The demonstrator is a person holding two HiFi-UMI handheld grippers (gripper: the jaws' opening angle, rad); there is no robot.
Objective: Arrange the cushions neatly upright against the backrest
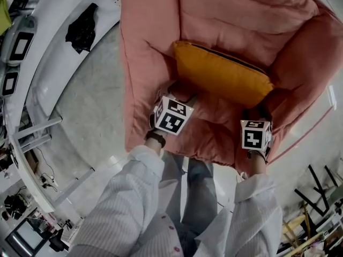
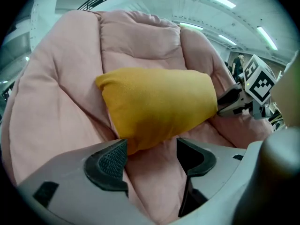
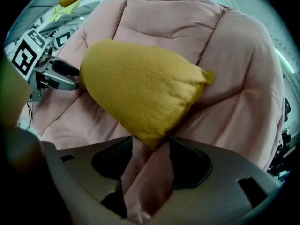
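- Your left tool (image 2: 151, 161) and right tool (image 3: 150, 161) are both hanging released.
- The cushion (image 1: 220, 74) is leaning on the backrest (image 2: 140, 36); soft, light, probably gripping best at corners.

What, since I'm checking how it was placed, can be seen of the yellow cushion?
The yellow cushion is plump, mustard woven fabric with pointed corners and a dark line along its top edge. It stands on edge on the seat of the pink armchair, leaning on the backrest. Its lower corners sit at the open jaws of the left gripper and right gripper; neither presses it.
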